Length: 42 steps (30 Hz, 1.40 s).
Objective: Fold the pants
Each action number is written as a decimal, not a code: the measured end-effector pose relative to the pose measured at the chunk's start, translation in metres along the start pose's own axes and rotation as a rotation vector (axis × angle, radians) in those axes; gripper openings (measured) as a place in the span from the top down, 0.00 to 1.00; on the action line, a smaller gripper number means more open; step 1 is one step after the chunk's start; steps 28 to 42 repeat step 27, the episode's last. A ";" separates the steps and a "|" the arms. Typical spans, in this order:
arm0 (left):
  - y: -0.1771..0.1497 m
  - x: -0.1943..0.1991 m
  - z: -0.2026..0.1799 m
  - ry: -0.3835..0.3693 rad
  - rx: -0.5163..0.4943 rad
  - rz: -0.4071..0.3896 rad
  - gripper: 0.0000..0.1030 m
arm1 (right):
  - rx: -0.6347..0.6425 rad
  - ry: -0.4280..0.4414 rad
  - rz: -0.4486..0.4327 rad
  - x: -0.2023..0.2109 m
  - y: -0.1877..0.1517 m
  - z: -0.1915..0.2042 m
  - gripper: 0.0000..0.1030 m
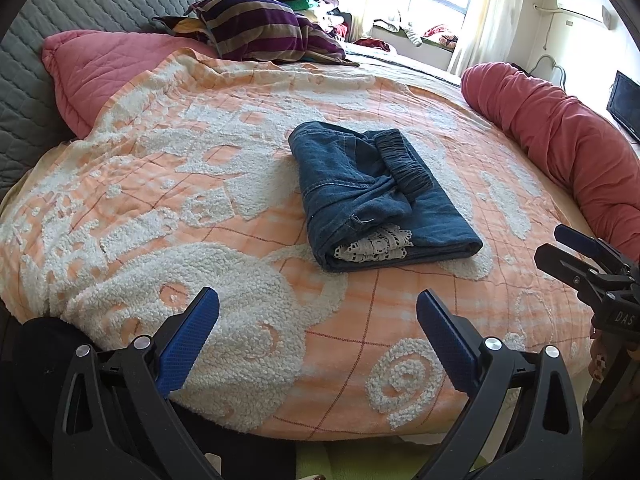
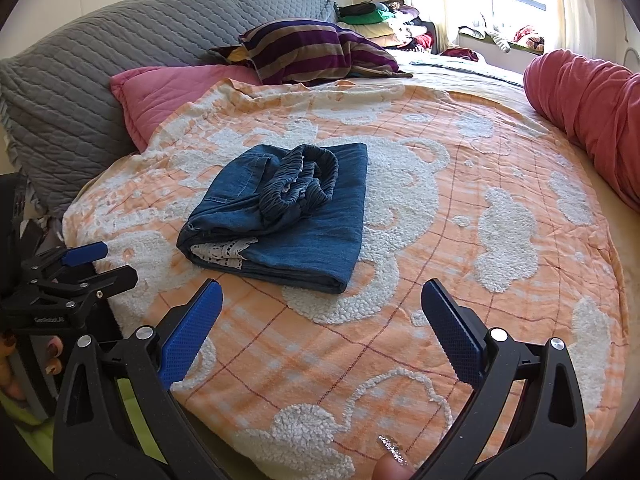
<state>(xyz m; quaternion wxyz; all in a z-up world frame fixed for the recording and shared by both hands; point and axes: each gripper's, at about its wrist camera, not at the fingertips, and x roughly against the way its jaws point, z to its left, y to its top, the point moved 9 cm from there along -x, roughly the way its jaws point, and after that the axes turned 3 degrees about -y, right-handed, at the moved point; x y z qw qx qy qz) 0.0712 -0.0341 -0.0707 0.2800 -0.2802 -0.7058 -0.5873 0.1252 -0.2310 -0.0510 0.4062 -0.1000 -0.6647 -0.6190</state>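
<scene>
Denim pants [image 1: 372, 196] sit mid-bed on the orange-white blanket [image 1: 160, 184], already folded into a compact bundle w/ elastic waistband [image 2: 304, 184] bunched on top and lace trim [image 1: 374, 246] peeking out at the near end. Left gripper [image 1: 318, 316] and right gripper [image 2: 320, 308] both spread wide, empty, hanging near the bed edge, well apart from the pants. Folding looks basically done; at most a tidy-up of the waistband left.

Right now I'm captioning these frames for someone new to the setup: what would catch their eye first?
The folded blue jeans, white lace trim at the near end and elastic waistband bunched on top, lie mid-bed on the orange-and-white blanket. Both the left gripper and right gripper hang open short of the jeans, touching nothing. Behind sit a striped pillow and, at the right edge, a rolled red quilt.
</scene>
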 end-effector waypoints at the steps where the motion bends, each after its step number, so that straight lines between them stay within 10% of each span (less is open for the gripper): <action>1: 0.000 0.000 0.000 -0.002 0.000 0.000 0.04 | 0.000 0.000 0.001 0.000 0.000 0.000 0.09; 20: 0.013 0.003 0.026 0.011 0.066 -0.021 0.04 | -0.042 -0.068 0.023 -0.008 -0.007 -0.025 0.09; 27: 0.055 -0.036 0.125 0.151 0.184 0.024 0.04 | -0.174 -0.229 0.016 -0.019 -0.002 -0.117 0.09; 42: 0.055 -0.036 0.125 0.151 0.184 0.024 0.04 | -0.174 -0.229 0.016 -0.019 -0.002 -0.117 0.09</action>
